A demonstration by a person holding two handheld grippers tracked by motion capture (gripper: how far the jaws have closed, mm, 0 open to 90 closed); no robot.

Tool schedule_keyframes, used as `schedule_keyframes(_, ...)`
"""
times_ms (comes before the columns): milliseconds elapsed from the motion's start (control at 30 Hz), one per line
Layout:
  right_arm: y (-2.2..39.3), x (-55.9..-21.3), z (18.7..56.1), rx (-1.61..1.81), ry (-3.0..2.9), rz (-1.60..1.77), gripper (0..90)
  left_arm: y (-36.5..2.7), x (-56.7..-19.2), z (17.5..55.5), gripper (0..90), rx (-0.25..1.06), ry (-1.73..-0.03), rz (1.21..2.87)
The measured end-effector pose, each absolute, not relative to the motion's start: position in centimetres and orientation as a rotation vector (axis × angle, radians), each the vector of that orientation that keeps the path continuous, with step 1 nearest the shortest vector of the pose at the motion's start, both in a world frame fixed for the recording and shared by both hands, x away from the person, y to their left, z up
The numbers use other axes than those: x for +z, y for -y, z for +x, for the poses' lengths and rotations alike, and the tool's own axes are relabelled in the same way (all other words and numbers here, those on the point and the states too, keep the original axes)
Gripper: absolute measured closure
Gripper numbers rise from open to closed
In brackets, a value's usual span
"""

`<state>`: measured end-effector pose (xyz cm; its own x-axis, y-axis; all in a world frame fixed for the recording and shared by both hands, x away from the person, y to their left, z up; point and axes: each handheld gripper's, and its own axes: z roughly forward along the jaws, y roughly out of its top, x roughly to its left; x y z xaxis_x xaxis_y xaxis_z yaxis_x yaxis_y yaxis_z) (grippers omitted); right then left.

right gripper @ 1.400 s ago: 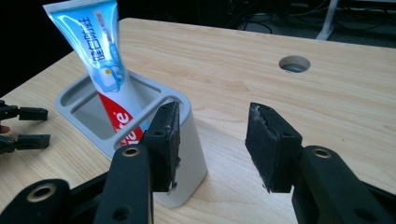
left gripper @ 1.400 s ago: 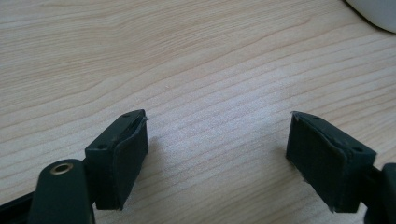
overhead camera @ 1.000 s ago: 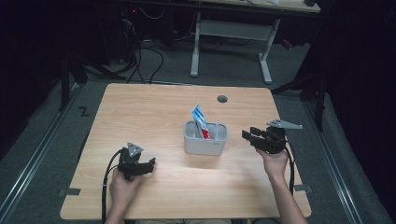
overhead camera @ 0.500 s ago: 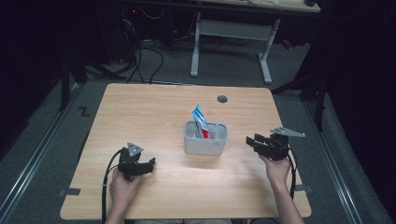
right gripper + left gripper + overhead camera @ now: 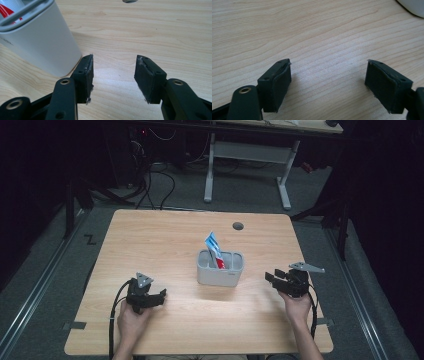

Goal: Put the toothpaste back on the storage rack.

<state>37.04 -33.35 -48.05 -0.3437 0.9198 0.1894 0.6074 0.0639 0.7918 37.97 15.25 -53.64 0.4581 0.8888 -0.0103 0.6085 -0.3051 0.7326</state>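
Right gripper (image 5: 280,279) now sits lower than it did a second ago, when it was held up off the table (image 5: 150,240) beside the grey holder (image 5: 220,269); in the high view it has dropped close to the tabletop and lies to the right of the holder, clearly apart from it. Its jaws have just been opening a little and now stand parted with nothing between them; the right gripper view shows only bare wood in the gap, with the holder's pale wall (image 5: 42,42) just off the left-hand pad. The holder has not shifted: it stands upright near the middle of the table, with a blue-and-white tube (image 5: 214,246) leaning out of its back compartment and something red beside it. The holder's other slots cannot be read from here. Left gripper (image 5: 159,296) is unchanged, resting low on the near left part of the table, jaws wide apart and empty, over plain wood grain in the left gripper view, with a corner of the holder (image 5: 412,6) at the upper right. Judgement: the lowering and the slight opening read as a retreat from the holder rather than an approach, so the insertion looks complete or nearly so, both hands settling toward rest. A round cable hole (image 5: 238,226) lies behind the holder.
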Motion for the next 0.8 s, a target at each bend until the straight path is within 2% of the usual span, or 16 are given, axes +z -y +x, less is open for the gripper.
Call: schedule_keyframes(800,33.8,-51.0,37.0,0.964,-1.975,1.537,47.8,-15.2,-53.6,38.0,21.4,0.53,-1.246,2.029)
